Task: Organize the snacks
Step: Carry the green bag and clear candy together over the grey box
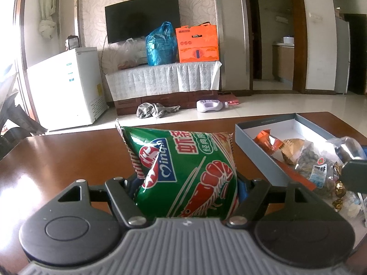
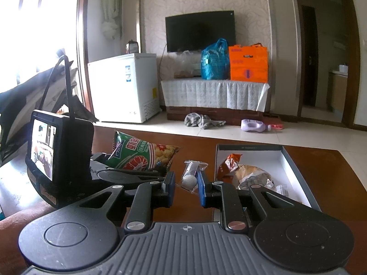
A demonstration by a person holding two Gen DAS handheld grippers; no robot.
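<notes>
**Two snacks gripped, box half filled**

We have our left gripper [image 1: 187, 183] clamped on the green shrimp-chip bag [image 1: 183, 171], its jaws pressing in on both sides of the puffed pack, which stands lifted above the brown table [image 1: 57, 160] near its middle. Our right gripper [image 2: 186, 183] is squeezed nearly together on a small clear packet [image 2: 191, 176] with something white inside, held just left of the grey box [image 2: 296, 167]. The box sits toward the right edge of the table, and an orange wrapper [image 2: 229, 162], a tan biscuit pack [image 2: 248, 170] and a bag of dark nuts [image 2: 257, 180] already lie in it, crowding its near end while the far end stays bare.

What worries us:
- The chip bag is air-filled and slick, and we hold it low down, so it could tip or slide out of the jaws if we swing it quickly
- Squeezing harder would probably crush the chips or burst the seal
- The bag looks broad against the free floor of the box, so dropping it on the near end would likely pile it on the others and leave it hanging over the wall
- The small packet is pinched by thin film, which may slip or tear
- Our two grippers sit close together, so moving both toward the box at once risks a bump
</notes>
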